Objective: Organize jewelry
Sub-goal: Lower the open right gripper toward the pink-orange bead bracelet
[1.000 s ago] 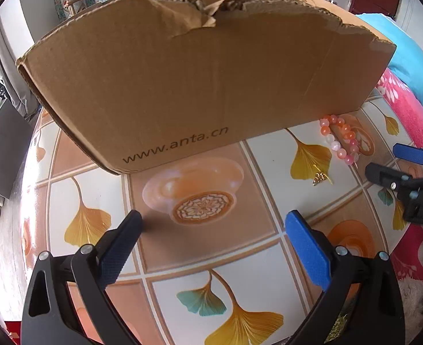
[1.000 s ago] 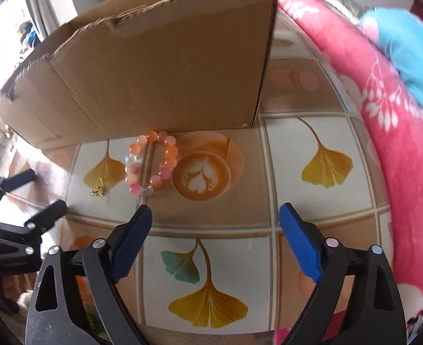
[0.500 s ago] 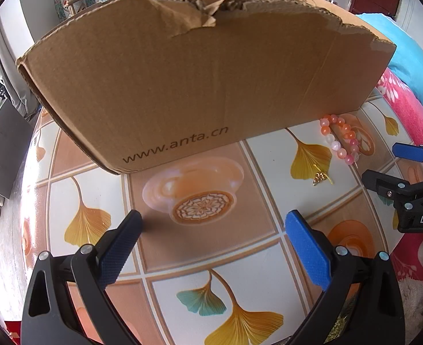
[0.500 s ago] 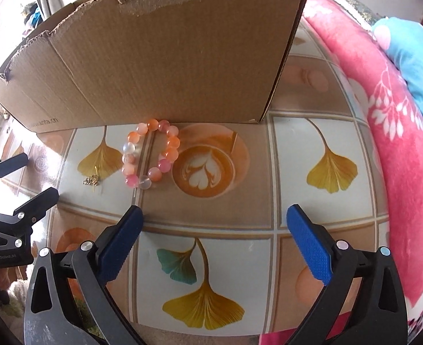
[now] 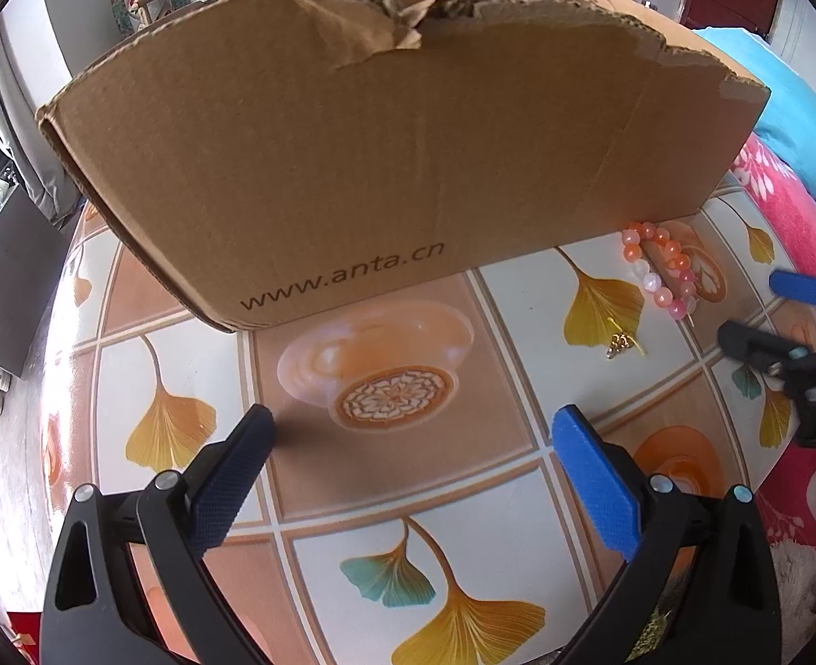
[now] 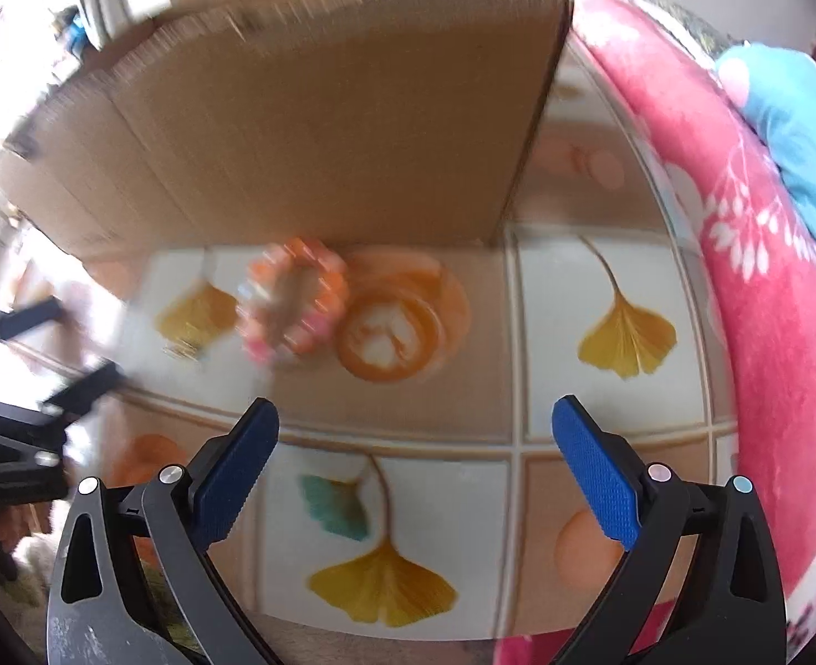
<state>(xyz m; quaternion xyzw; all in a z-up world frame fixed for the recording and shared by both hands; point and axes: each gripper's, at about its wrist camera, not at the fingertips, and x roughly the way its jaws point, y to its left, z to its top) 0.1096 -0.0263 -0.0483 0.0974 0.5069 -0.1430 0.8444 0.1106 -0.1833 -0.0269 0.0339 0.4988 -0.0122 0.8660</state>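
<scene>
Starting with the left wrist view: the left gripper (image 5: 408,476) hangs wide open and empty over the leaf-patterned tablecloth (image 5: 463,571). The pink and orange bead bracelet (image 5: 660,269) lies at 2 o'clock against the torn brown cardboard box (image 5: 386,166), whose interior is hidden; a small gold charm (image 5: 621,344) lies just beside.

Right wrist view: the right gripper (image 6: 414,476), wide open and empty, faces the bracelet at 11 o'clock, probably for pickup; motion blur hides detail.

Right gripper (image 6: 414,446) hanging over the patterned table (image 6: 563,299), jaws spread wide, nothing between them. Blurred bead bracelet (image 6: 294,305) lying ahead, slightly left, near the cardboard box (image 6: 308,127). Left gripper (image 6: 47,343) showing far left, pink blanket (image 6: 768,332) lying right
</scene>
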